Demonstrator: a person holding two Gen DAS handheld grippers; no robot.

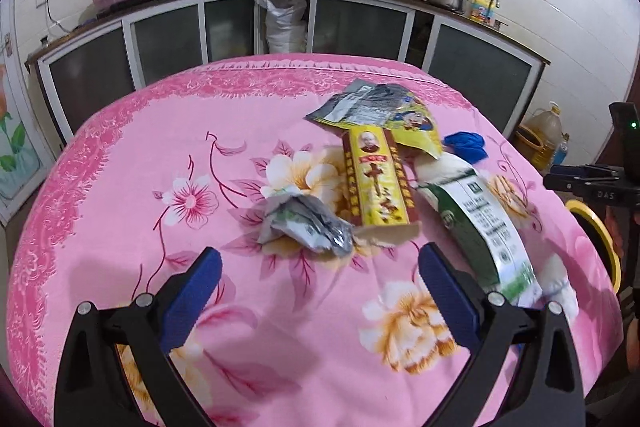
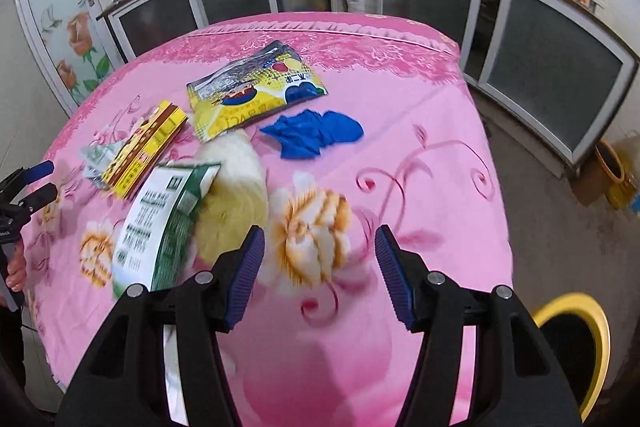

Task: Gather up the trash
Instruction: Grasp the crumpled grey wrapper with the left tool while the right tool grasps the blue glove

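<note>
1. L gripper (image 1: 320, 267): jaws spread wide, nothing btwn the blue pads (image 1: 192, 291). Hangs over the near part of the pink floral tablecloth (image 1: 120, 227).
2. R gripper (image 2: 320, 259): jaws apart too, empty, only cloth btwn them. Picture a bit blurred.
3. Crumpled grey wrapper (image 1: 308, 227): just ahead of L gripper, not touching the pads, lying against the near end of the yellow-red box (image 1: 376, 183).
4. Yellow-red box lies flat, mid-table, long side running away from L cam.
5. Green-white packet (image 1: 480, 227): right of the box in L view; in R view it's near-left, just beside R gripper's left finger.
6. Cream fluffy thing (image 2: 236, 203): partly under the green-white packet. Can't tell what it is.
7. Yellow snack bag (image 2: 256, 91): flat, further back, its corner over the far end of the fluffy thing.
8. Blue crumpled item (image 2: 312, 135): just right of the snack bag, apart from it.
9. Yellow-rimmed bin (image 2: 572, 339): off the table, low right in R view.
</note>
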